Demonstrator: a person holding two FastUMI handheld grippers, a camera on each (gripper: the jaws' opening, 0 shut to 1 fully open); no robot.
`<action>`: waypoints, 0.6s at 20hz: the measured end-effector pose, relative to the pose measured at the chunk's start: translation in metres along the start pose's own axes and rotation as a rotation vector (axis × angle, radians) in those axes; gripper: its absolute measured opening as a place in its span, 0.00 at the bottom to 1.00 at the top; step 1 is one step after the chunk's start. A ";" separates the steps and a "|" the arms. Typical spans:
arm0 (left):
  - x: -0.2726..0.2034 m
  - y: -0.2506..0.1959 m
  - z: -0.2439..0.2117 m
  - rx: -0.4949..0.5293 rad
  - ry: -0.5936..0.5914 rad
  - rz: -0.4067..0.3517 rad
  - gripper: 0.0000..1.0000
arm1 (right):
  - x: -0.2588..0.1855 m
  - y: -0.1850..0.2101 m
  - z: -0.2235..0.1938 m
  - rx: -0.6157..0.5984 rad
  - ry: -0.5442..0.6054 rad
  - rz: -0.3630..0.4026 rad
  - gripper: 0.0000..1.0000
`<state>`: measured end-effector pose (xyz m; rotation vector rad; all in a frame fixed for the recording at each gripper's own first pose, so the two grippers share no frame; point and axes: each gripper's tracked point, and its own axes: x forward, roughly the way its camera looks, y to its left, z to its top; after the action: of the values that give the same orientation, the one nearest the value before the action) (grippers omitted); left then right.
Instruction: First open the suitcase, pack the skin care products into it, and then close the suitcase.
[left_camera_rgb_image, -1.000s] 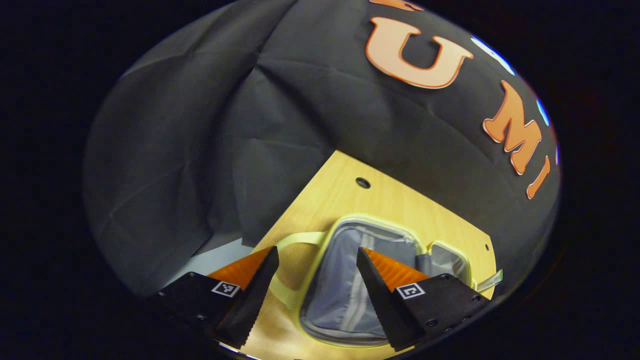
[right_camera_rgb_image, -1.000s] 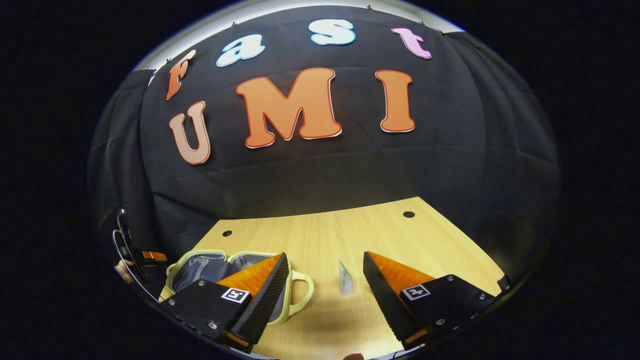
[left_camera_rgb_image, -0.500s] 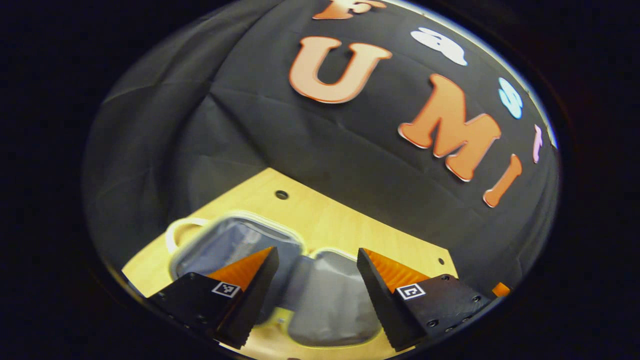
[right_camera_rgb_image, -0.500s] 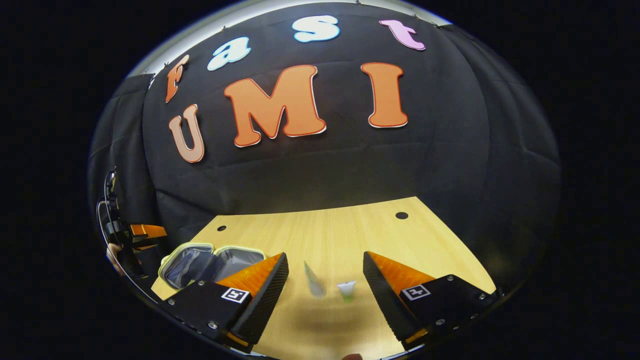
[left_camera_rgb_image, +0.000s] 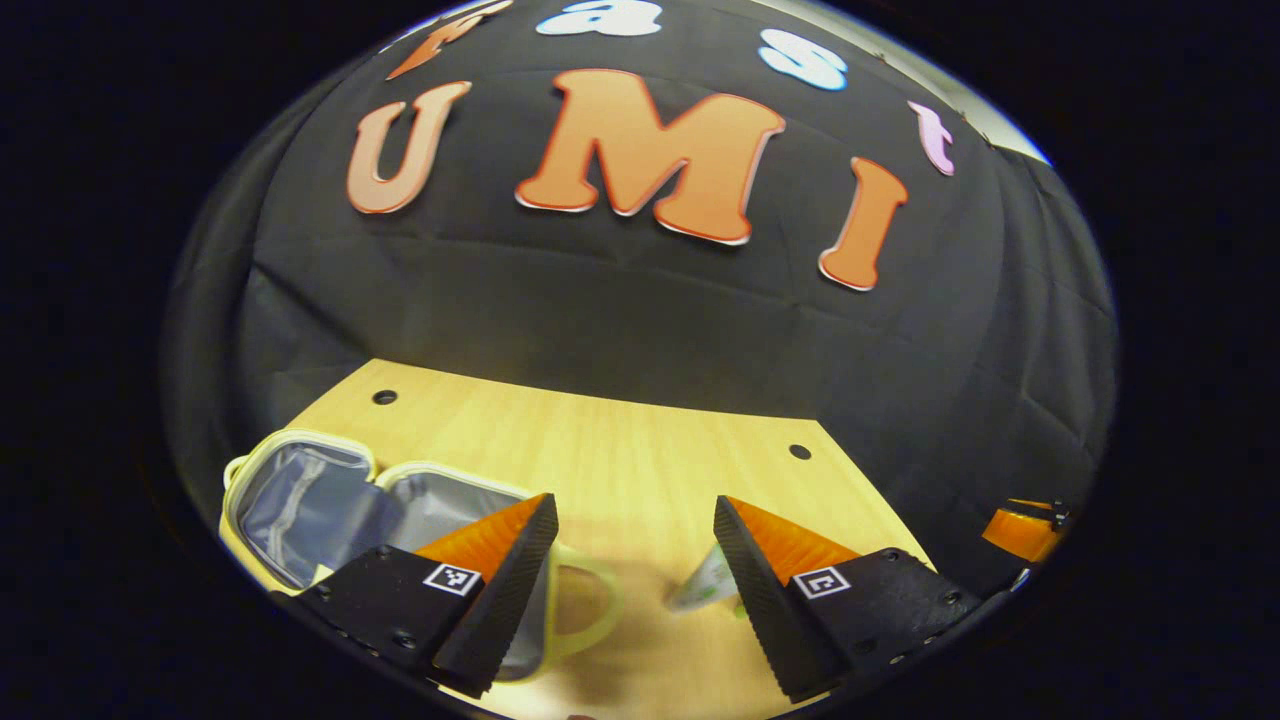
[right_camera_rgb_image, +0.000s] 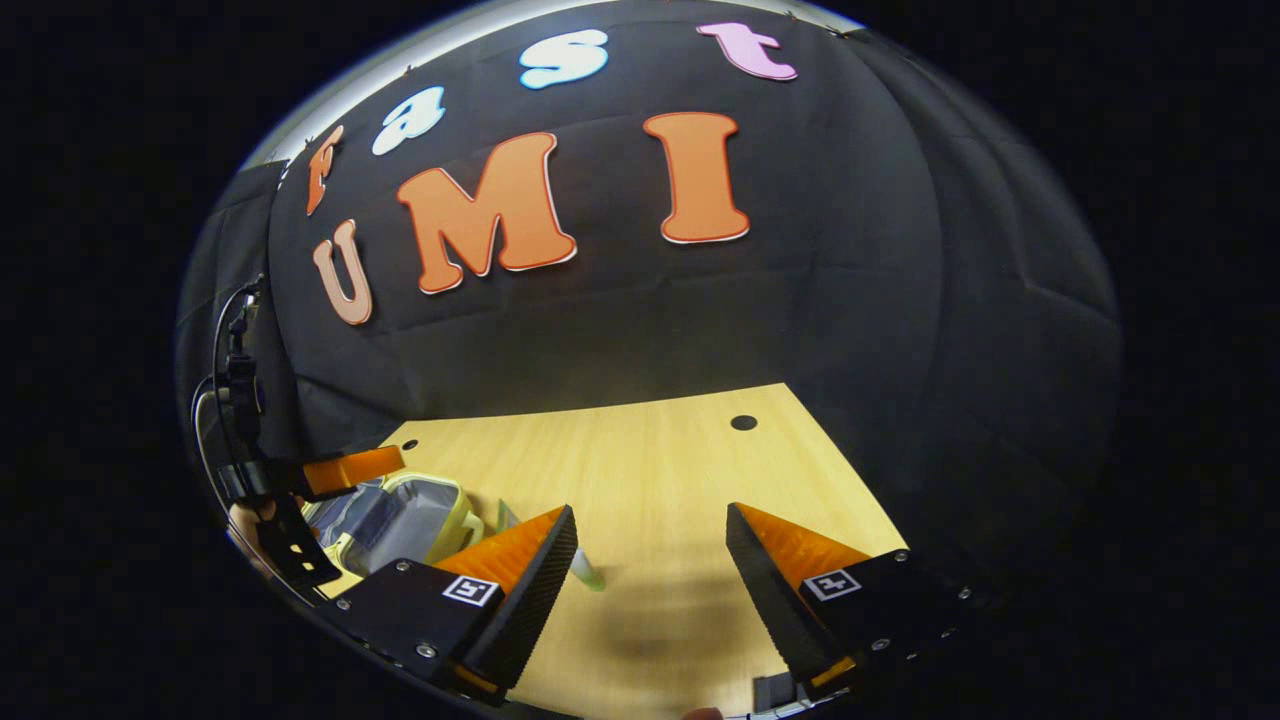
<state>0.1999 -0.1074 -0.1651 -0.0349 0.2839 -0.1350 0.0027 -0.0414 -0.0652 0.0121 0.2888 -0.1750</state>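
Note:
The small suitcase (left_camera_rgb_image: 300, 495) lies open on the wooden table, pale yellow rim, grey lining, both halves flat; its handle (left_camera_rgb_image: 592, 608) points toward the tube. A white skin care tube (left_camera_rgb_image: 705, 585) lies just inside my left gripper's right-hand finger. My left gripper (left_camera_rgb_image: 632, 503) hovers open above the table between suitcase and tube, holding nothing. In the right gripper view the suitcase (right_camera_rgb_image: 400, 515) sits at the lower left, a tube (right_camera_rgb_image: 583, 572) peeks from behind a finger, and my right gripper (right_camera_rgb_image: 650, 511) is open over bare table. The left gripper (right_camera_rgb_image: 330, 472) hangs above the suitcase.
The wooden table (left_camera_rgb_image: 620, 450) ends at the black cloth wall behind; small round holes (left_camera_rgb_image: 798, 451) mark its back corners. Part of the right gripper (left_camera_rgb_image: 1020, 530) shows at the far right edge. A hand (right_camera_rgb_image: 245, 520) holds the left gripper, with a cable looping above it.
The left gripper view swung right: the suitcase slid from centre to the lower left and a tube came into sight. The right gripper view also turned right, with suitcase and tubes sliding left.

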 end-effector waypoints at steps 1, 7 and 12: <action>0.011 -0.014 -0.006 0.023 0.006 0.000 0.97 | -0.002 -0.011 -0.003 0.002 0.005 -0.012 0.95; 0.057 -0.056 -0.061 0.141 0.071 0.006 0.97 | -0.010 -0.060 -0.023 0.041 0.054 -0.090 0.95; 0.089 -0.043 -0.104 0.200 0.122 0.057 0.97 | -0.009 -0.073 -0.030 0.016 0.086 -0.121 0.95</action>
<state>0.2498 -0.1643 -0.2870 0.1799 0.3918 -0.1080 -0.0267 -0.1102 -0.0903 0.0181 0.3747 -0.2978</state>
